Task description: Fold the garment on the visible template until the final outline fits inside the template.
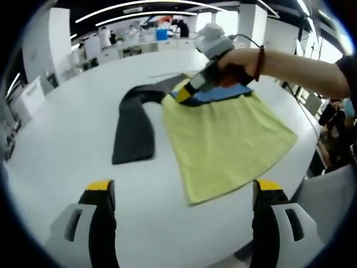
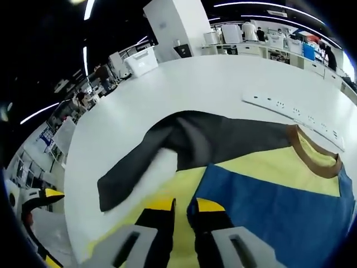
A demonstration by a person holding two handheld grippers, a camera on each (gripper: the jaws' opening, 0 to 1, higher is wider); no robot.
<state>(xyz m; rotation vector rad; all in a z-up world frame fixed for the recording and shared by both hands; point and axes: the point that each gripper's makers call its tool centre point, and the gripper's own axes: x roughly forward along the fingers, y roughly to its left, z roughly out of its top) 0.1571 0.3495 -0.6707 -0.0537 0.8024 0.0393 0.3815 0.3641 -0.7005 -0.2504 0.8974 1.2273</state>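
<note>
the garment (image 1: pixel 228 139) lies flat on a white table (image 1: pixel 67 139), a shirt with a yellow-green body, a dark grey sleeve (image 1: pixel 134 131) stretched out to one side and a blue panel (image 1: pixel 223 94) at its far end in the left gripper view. in the right gripper view the same garment (image 2: pixel 268 167) lies close under the camera: the blue panel (image 2: pixel 279 206) lies over the yellow cloth, a brown collar (image 2: pixel 312 153) curves at the neck, and the dark sleeve (image 2: pixel 139 167) runs away toward the table's edge. the right gripper (image 2: pixel 182 207) has its yellow-tipped jaws drawn nearly together at the corner of the blue panel, and they seem to pinch that edge, though the cloth between them is hard to make out. seen from the left gripper view, this right gripper (image 1: pixel 188 94) is held by a person's hand (image 1: pixel 240 58) with a dark red wristband (image 1: pixel 260 62), its tip down on the garment near the sleeve's root. the left gripper (image 1: pixel 185 187) hangs over the table short of the garment's near hem, jaws spread wide and holding nothing. a white power strip (image 2: pixel 290 114) lies on the table beyond the collar. white pillars and workbenches stand in the room behind.
</note>
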